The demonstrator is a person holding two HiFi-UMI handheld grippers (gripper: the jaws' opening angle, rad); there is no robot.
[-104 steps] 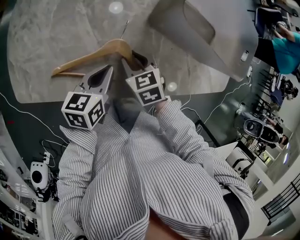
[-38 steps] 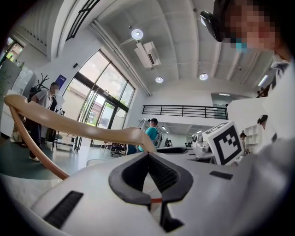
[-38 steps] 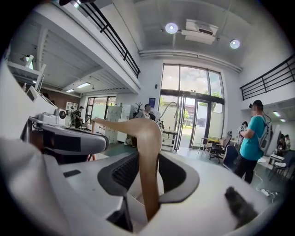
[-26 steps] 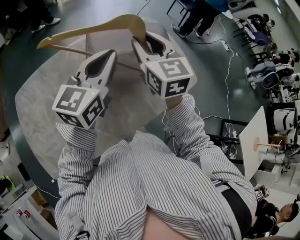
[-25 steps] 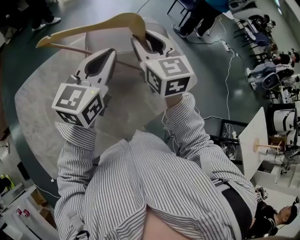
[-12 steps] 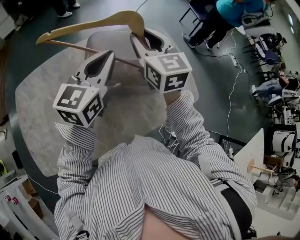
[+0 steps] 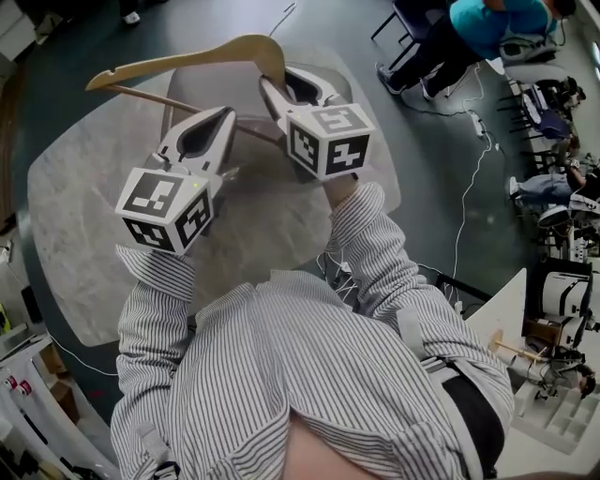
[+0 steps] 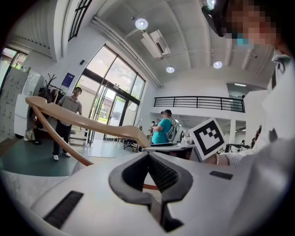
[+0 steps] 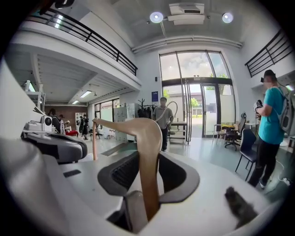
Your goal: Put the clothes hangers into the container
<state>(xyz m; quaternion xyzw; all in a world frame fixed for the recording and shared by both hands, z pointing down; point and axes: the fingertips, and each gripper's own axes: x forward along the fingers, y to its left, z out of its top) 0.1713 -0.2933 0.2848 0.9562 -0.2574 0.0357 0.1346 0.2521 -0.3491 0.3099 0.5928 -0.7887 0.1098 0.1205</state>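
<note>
A wooden clothes hanger [image 7: 187, 58] hangs in the air over the grey container [image 7: 246, 103], which stands on the marble table [image 7: 84, 216]. My right gripper [image 7: 270, 86] is shut on the hanger's arm close to its neck; the wood [image 9: 146, 152] runs up between the jaws in the right gripper view. My left gripper [image 7: 228, 114] is beside it on the left, shut and holding nothing. From the left gripper view the hanger [image 8: 92, 123] stretches off to the left beyond the closed gripper [image 8: 148, 156]. The hanger's metal hook shows only faintly in the right gripper view.
A person in a teal top [image 7: 469, 28] sits by chairs at the top right. Cables [image 7: 469, 178] trail over the dark floor to the right of the table. A white bench [image 7: 511, 300] with equipment stands at the lower right.
About four seconds ago the hanger lay on the table with the right gripper at it; now it is lifted over the container. Over the last second both grippers barely moved.
</note>
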